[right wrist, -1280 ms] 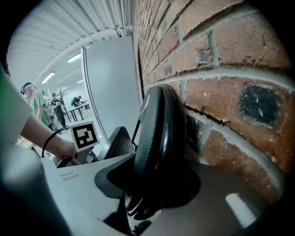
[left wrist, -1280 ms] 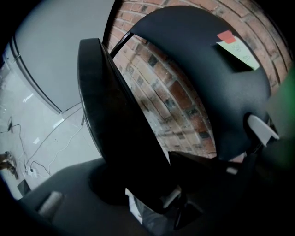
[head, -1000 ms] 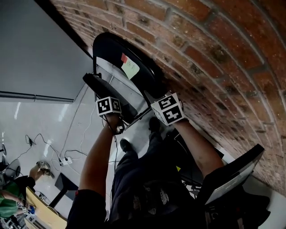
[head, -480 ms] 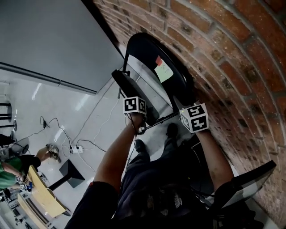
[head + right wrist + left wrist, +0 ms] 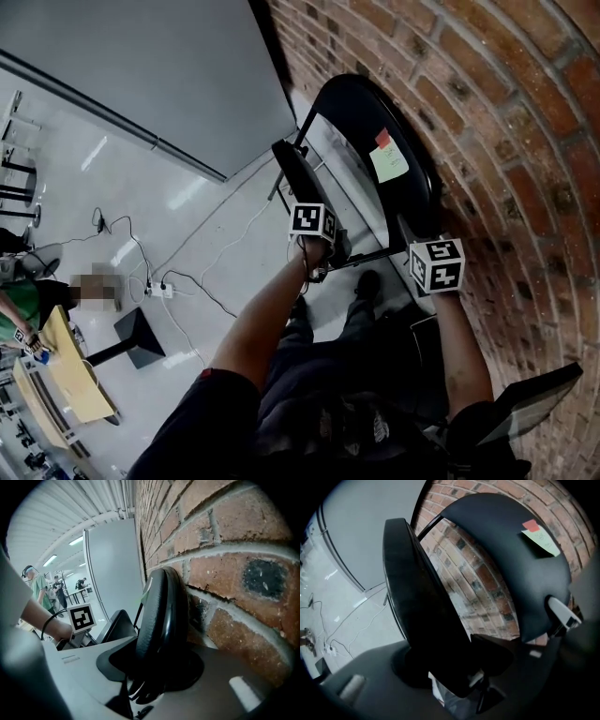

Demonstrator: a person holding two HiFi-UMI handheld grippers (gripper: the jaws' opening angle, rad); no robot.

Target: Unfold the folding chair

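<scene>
A black folding chair leans on a brick wall [image 5: 525,122]. Its curved backrest [image 5: 375,131] carries a green and a red sticky note [image 5: 387,157]. The seat [image 5: 302,183] stands tilted a little away from the backrest. My left gripper [image 5: 314,225] is shut on the seat's lower edge, and in the left gripper view the seat [image 5: 422,620] runs up from between the jaws [image 5: 457,679]. My right gripper [image 5: 429,255] is shut on the backrest's rim [image 5: 161,616] close to the bricks [image 5: 225,550]. The fingertips are hidden by the chair.
A grey panel [image 5: 159,66] stands left of the chair. Cables and a power strip [image 5: 155,289] lie on the pale floor. Another folded chair [image 5: 520,398] leans at the lower right. A person sits by a wooden table [image 5: 56,375] at the far left.
The head view has swung, so the chair and both grippers now sit further right in the frame. Both grippers keep their hold on the chair.
</scene>
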